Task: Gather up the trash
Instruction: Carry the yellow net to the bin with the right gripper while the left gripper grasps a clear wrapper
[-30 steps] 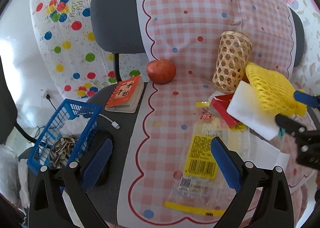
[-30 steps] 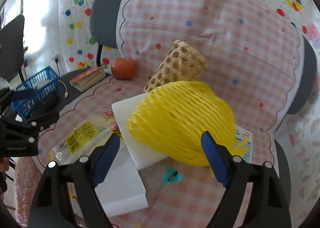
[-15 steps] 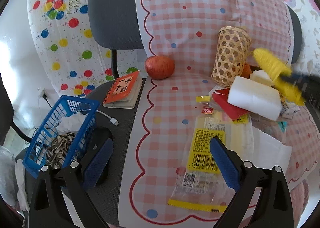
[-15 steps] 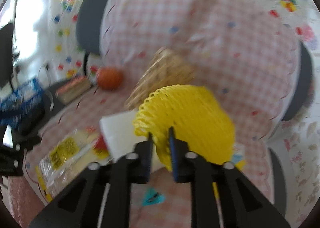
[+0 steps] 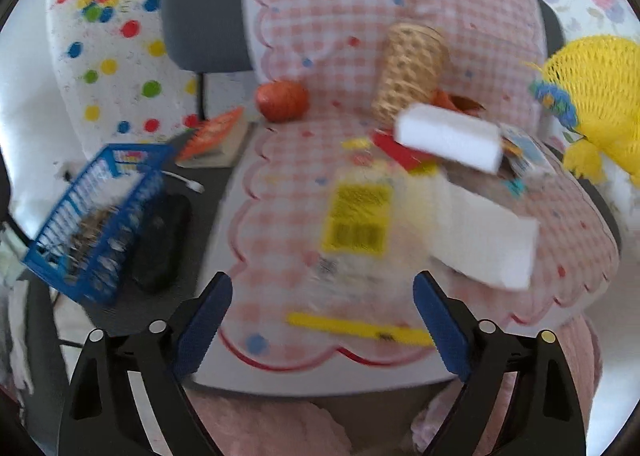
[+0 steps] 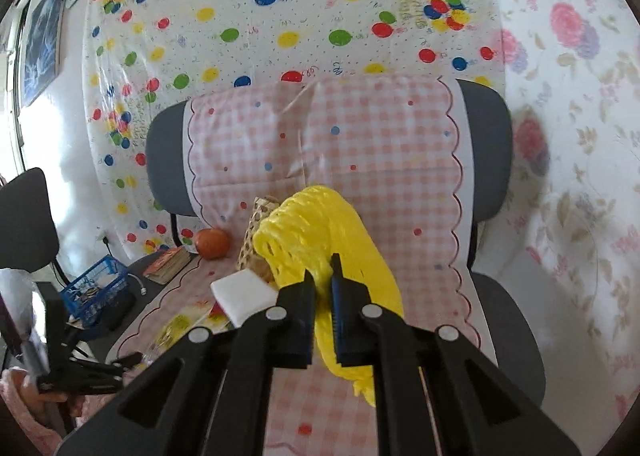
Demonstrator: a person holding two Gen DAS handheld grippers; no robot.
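Above the chair seat, right gripper (image 6: 321, 298) clenched on yellow foam net (image 6: 320, 240), left gripper (image 5: 320, 320) released, perhaps over wrapper (image 5: 356, 224).

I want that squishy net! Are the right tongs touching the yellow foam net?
Touching. The right wrist view shows the right tongs shut on the yellow foam net, pinching it.

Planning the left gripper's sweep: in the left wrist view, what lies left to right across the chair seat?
Blue basket → orange book → apple → yellow-labelled wrapper → woven cup → white foam block → yellow foam net, lifted at the far right.
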